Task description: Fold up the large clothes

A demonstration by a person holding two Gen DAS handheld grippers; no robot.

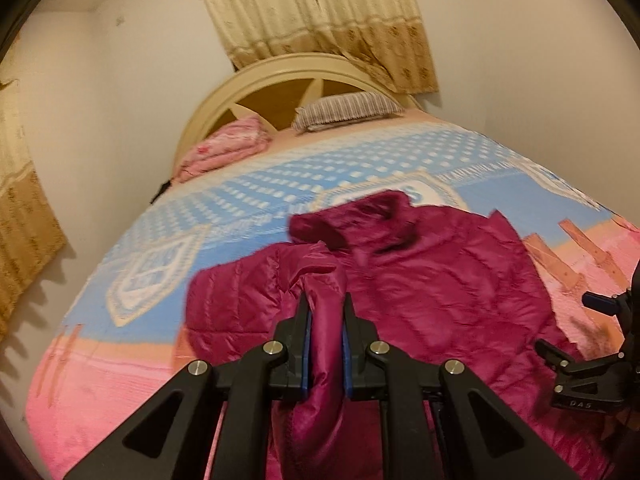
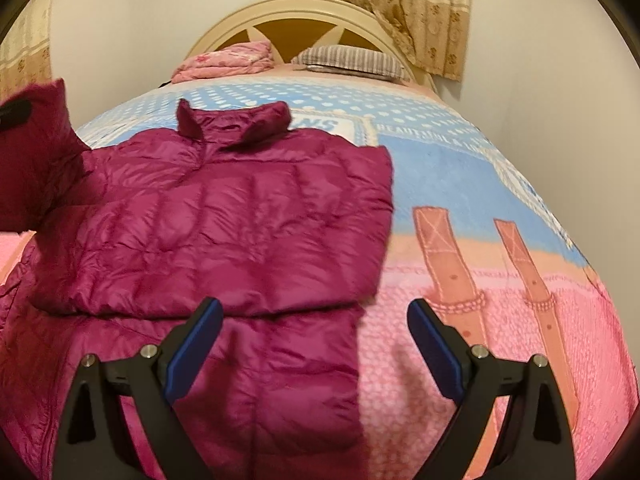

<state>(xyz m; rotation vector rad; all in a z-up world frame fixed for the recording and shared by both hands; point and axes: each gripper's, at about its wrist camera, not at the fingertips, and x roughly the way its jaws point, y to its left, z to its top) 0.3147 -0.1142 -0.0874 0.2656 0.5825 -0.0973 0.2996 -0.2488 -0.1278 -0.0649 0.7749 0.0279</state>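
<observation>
The left gripper pinches a sleeve of the magenta puffer jacket, spread mid-bed collar toward the headboard, while the right gripper hangs wide and empty; lay that sleeve flat across the chest.

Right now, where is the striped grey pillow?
In both wrist views the striped grey pillow lies at the head of the bed against the cream arched headboard, right of the folded pink blanket.
</observation>
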